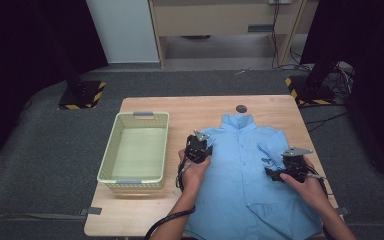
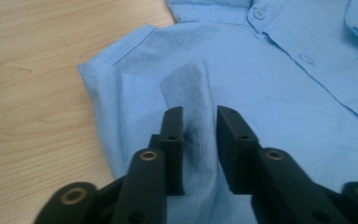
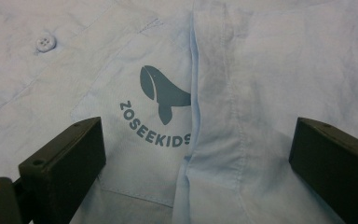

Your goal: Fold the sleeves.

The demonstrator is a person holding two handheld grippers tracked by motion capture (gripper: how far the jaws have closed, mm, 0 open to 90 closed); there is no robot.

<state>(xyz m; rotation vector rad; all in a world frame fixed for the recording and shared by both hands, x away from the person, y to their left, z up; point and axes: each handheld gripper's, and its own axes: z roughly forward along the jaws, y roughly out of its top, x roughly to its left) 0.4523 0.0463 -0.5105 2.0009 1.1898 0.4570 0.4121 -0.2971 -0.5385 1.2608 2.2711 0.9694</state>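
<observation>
A light blue button-up shirt lies flat on the wooden table, collar toward the far side. My left gripper sits at the shirt's left shoulder. In the left gripper view a raised fold of sleeve stands between its slightly parted jaws, and the pads do not clamp it. My right gripper rests over the shirt's right side. Its jaws stand wide apart over the chest pocket with a whale logo. The folded-in sleeve edge lies across the pocket.
A pale green plastic basket stands on the table's left half, with nothing inside. A small dark round disc sits just beyond the collar. Bare wood lies left of the shirt. Black stand bases flank the table on the floor.
</observation>
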